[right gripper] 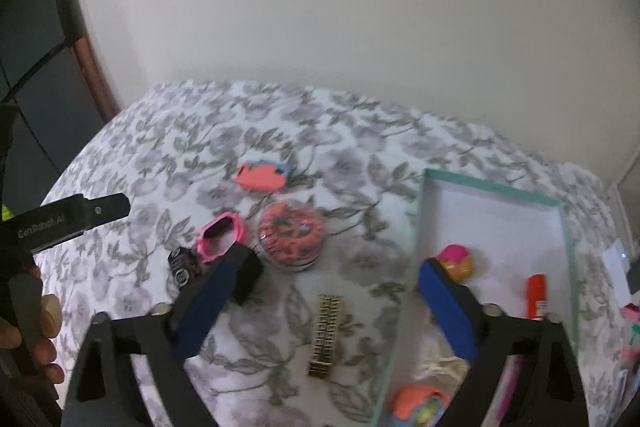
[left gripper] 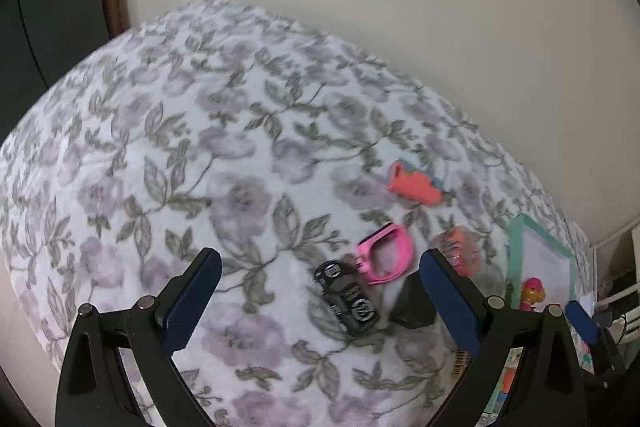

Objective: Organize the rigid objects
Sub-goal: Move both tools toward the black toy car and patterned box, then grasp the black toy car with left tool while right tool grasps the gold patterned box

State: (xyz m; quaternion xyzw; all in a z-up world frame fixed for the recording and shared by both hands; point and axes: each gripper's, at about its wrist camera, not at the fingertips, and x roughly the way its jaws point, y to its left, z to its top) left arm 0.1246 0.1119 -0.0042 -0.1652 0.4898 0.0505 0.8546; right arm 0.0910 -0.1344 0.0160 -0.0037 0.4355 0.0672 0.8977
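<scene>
Only the right view shows the gold clip (right gripper: 326, 337), lying between the right gripper (right gripper: 332, 279)'s parted, empty jaws. Left gripper (left gripper: 320, 267) gapes too, black toy car (left gripper: 346, 297) between its fingers, green-rimmed tray (right gripper: 496, 187) beyond.

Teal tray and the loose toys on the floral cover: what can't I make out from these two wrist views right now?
- Teal tray: its near end runs under the right gripper finger and off the bottom edge of the right wrist view.
- Black block: mostly behind the other finger there; identity unclear.
- Round container: contents blurred.
- Black toy car: markings unreadable in the left wrist view.
- Left gripper: open, nothing between.
</scene>
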